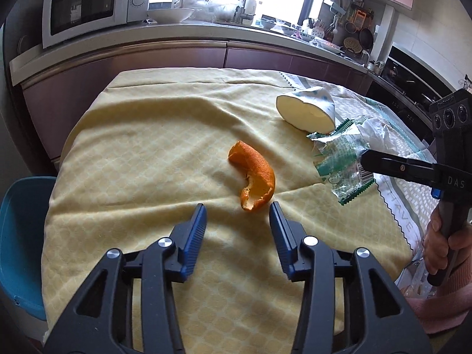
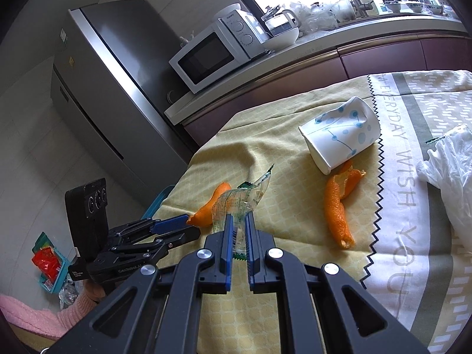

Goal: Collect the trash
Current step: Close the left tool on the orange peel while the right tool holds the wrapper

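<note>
A curved orange peel (image 1: pixel 255 177) lies on the yellow cloth, its near end just ahead of my left gripper (image 1: pixel 238 206), whose jaws stand open and touch nothing. The right wrist view shows that gripper (image 2: pixel 188 227) beside the same peel (image 2: pixel 206 211). My right gripper (image 2: pixel 239 218) is shut on a crumpled clear-and-green wrapper (image 2: pixel 240 200), held above the cloth; in the left wrist view this gripper (image 1: pixel 367 157) grips the wrapper (image 1: pixel 339 166) at the right. A dotted paper cup (image 2: pixel 339 135) lies on its side, with a second orange peel (image 2: pixel 339 206) at its mouth.
A white plastic bag (image 2: pixel 448 171) lies on the grey-and-white cloth at the right. A blue plastic tub or seat (image 1: pixel 20 236) sits below the table's left edge. Behind the table runs a counter with a microwave (image 1: pixel 88 3). A fridge (image 2: pixel 112 88) stands at the left.
</note>
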